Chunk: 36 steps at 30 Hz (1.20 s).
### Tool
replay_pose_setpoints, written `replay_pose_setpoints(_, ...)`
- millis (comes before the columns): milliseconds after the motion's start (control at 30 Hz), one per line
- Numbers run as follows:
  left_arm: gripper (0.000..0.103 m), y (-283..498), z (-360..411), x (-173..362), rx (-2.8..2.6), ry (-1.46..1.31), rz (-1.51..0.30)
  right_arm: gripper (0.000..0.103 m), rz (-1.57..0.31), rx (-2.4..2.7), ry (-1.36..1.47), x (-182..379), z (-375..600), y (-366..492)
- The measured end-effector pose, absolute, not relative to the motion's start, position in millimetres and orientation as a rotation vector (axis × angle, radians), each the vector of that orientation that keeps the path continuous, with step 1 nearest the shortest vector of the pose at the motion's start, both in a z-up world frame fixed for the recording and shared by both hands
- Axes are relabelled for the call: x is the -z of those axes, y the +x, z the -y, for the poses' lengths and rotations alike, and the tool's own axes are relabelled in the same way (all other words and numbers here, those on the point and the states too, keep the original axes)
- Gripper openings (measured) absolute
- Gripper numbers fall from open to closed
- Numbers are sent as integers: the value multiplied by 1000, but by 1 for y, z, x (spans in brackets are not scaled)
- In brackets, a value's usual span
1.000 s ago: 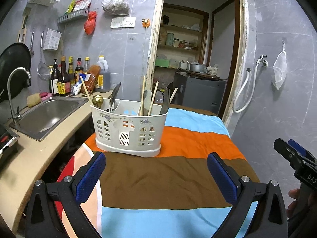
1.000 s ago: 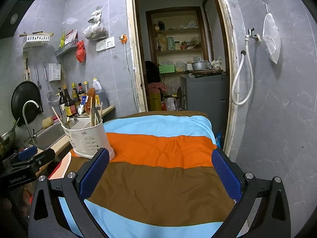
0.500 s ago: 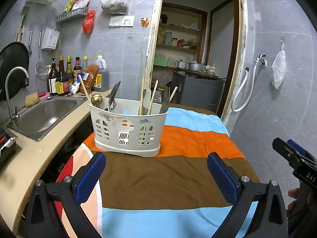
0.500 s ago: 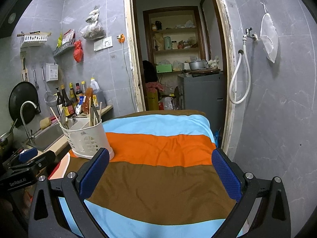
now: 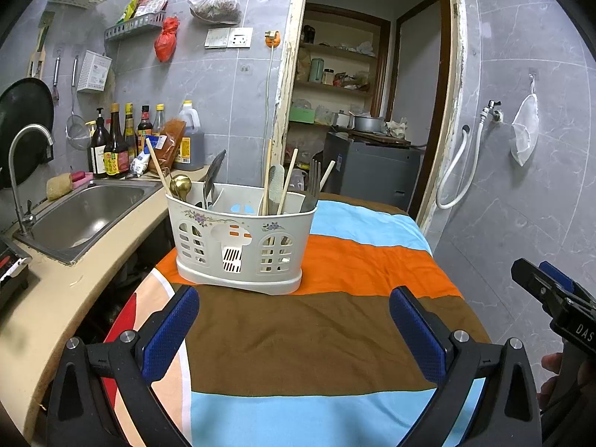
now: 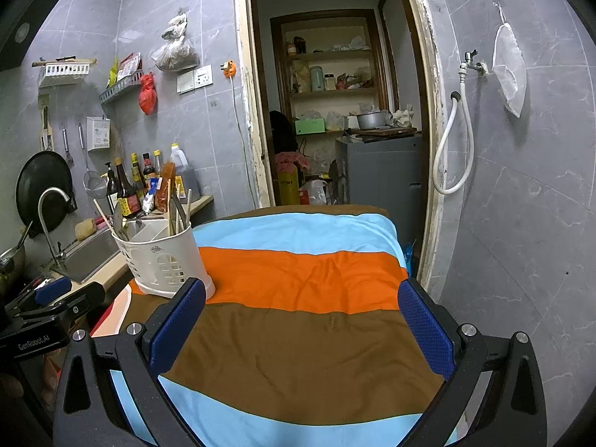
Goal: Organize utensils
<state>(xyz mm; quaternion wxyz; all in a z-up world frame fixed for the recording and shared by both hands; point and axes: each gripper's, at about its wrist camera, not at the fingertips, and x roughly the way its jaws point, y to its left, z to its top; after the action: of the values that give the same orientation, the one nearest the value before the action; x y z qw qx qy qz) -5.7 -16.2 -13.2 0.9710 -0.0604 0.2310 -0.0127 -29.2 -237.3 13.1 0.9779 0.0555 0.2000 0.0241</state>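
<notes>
A white plastic utensil caddy (image 5: 238,246) stands on the striped cloth of the table (image 5: 335,335), at the far left. It holds chopsticks (image 5: 288,180), a gold spoon (image 5: 180,185), a dark spoon, a fork (image 5: 314,177) and a pale spatula, all upright. The caddy also shows in the right wrist view (image 6: 164,257). My left gripper (image 5: 294,320) is open and empty, just in front of the caddy. My right gripper (image 6: 301,316) is open and empty over the middle of the cloth, to the right of the caddy.
A steel sink (image 5: 85,216) with a tap (image 5: 22,171) lies left of the table, with sauce bottles (image 5: 115,145) behind it. A doorway (image 5: 365,111) opens beyond the table. A tiled wall with a hose (image 6: 454,149) runs along the right.
Both grippers have shifted only slightly; the views have tilted up a little. Nothing was picked up or put down.
</notes>
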Motion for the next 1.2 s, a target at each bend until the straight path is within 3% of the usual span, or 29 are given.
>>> replay_pose_setpoints(1200,103,-4,14,12,28,-123,-468,102,-406,-47,112,-14,237,-28)
